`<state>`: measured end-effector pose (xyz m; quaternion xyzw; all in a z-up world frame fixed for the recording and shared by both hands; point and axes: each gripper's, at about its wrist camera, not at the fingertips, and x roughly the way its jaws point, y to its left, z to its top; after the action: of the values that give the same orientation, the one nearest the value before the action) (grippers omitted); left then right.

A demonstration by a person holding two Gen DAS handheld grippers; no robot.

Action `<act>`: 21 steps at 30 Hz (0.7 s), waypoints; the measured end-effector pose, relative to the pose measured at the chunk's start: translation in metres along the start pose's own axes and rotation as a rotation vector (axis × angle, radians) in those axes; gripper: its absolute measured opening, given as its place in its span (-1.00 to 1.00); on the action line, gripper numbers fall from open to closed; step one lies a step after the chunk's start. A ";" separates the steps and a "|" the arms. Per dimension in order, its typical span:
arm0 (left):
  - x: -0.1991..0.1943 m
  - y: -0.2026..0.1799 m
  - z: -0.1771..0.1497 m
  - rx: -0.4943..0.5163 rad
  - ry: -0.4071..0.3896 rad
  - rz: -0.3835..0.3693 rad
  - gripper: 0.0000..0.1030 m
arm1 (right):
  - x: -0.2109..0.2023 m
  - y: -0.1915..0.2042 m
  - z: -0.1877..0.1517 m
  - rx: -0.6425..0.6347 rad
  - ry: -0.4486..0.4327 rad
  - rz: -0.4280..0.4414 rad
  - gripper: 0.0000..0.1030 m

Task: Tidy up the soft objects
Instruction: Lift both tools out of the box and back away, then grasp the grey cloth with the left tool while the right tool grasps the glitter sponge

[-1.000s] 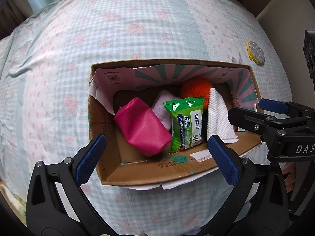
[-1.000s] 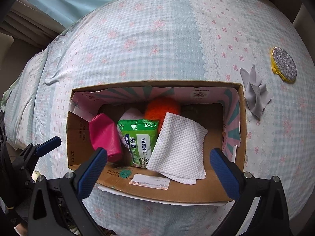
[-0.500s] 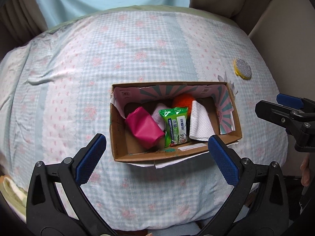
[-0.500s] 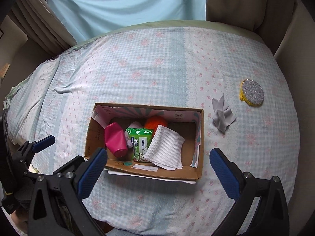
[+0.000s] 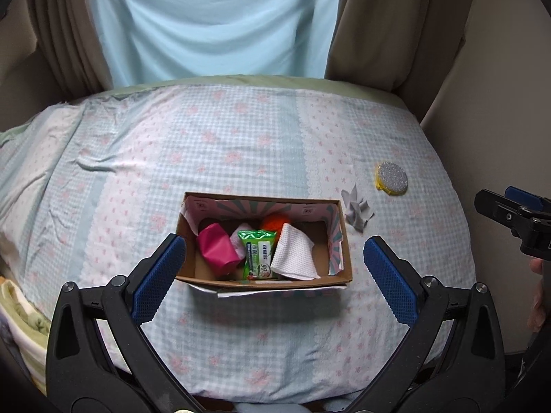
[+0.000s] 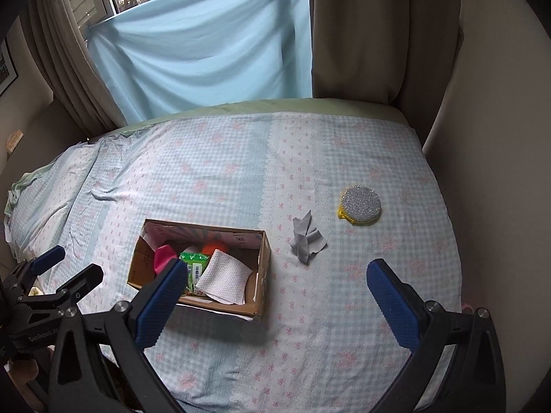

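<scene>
The left hand-held gripper (image 5: 272,268) hangs above the near edge of the bed with its blue-padded fingers (image 5: 158,277) spread wide apart and nothing between them. Straight ahead of it, framed by those fingers, an open brown cardboard box (image 5: 339,277) rests on the pale blue and pink checked bedspread (image 5: 213,151). Inside the box, from that gripper's left to its right, lie a magenta soft pouch (image 5: 217,249), a green pack of wet wipes (image 5: 258,253) and a white dimpled cloth (image 5: 292,254), with a fuzzy orange ball (image 5: 273,222) behind them.

The right hand-held gripper (image 6: 275,296) is likewise held open and empty, the box ahead of its left finger. Farther ahead, between its fingers, a crumpled grey cloth (image 6: 306,237) lies on the bedspread just right of the box, and beyond that, further right, a round silver glitter pad with a yellow rim (image 6: 361,204) lies apart from it. Light blue sheeting (image 6: 206,51) and beige curtains (image 6: 372,34) hang behind the bed.
</scene>
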<state>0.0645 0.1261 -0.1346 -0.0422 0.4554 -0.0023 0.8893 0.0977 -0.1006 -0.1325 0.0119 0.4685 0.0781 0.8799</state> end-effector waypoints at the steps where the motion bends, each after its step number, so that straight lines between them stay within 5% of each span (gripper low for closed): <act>1: 0.000 -0.010 0.001 -0.001 -0.008 0.006 0.99 | -0.002 -0.010 0.001 0.000 -0.012 -0.001 1.00; 9: 0.030 -0.091 0.009 -0.059 -0.033 0.014 0.99 | 0.017 -0.086 0.020 -0.044 -0.021 0.014 1.00; 21: 0.149 -0.190 0.008 -0.104 0.052 0.068 0.99 | 0.130 -0.166 0.048 -0.129 0.066 0.054 1.00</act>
<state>0.1643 -0.0692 -0.2355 -0.0728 0.4790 0.0502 0.8733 0.2297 -0.2429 -0.2279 -0.0346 0.4907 0.1321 0.8606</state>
